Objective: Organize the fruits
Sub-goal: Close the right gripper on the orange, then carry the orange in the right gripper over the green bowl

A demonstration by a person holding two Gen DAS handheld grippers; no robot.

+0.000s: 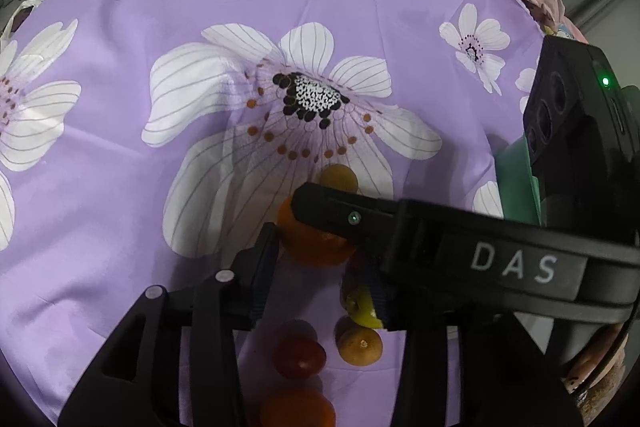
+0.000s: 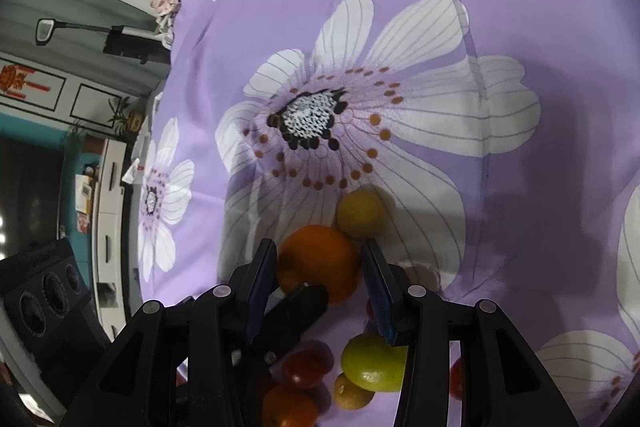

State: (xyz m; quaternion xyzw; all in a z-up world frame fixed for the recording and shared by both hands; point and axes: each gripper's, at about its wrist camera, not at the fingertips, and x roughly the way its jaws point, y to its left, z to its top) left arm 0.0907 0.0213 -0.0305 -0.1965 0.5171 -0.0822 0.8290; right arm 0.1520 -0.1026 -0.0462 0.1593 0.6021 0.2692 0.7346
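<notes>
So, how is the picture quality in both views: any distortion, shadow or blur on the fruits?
Left wrist view: strong fisheye bending with dark corners; the round orange fruit is dim, shaded under the other black gripper. Right wrist view: same bending; a broad soft shadow darkens the purple flowered cloth at right, while the orange looks sharp and well lit.

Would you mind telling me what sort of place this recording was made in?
Most likely a home, perhaps a bedroom or living area. The fruit lies on a purple flowered cloth that looks like a bedsheet, and beyond its edge stand a white cabinet, a potted plant and a red wall decoration.
</notes>
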